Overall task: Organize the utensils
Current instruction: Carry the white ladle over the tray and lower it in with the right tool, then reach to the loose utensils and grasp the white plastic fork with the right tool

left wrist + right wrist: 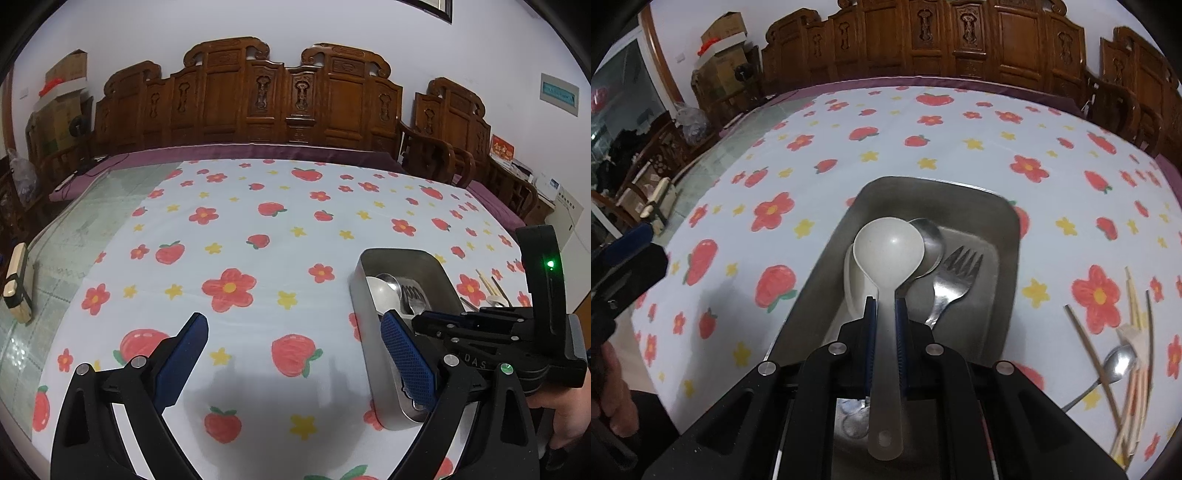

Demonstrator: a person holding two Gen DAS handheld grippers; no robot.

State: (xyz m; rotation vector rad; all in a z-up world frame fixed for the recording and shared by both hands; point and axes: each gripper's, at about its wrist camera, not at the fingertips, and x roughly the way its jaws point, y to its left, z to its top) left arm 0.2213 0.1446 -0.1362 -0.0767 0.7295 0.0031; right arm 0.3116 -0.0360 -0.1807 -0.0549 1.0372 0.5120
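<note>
- Our right gripper [885, 306] is clamped on the white spoon [888, 254] handle, bowl hanging over the metal tray [1008, 236].
- Left gripper [291, 354] is spread wide, holding nothing, beside the tray.
- Risk: letting go tilted, so the spoon lands across the fork [955, 280] or steel spoon [929, 240].
- Loose chopsticks [1089, 354] remain outside on the tablecloth [849, 147].

The letters "DAS" stand in pale print on the black body of the right gripper [397, 321], seen from the left wrist view. A wall sign [559, 94] and a red box [501, 148] carry print too small to read.
</note>
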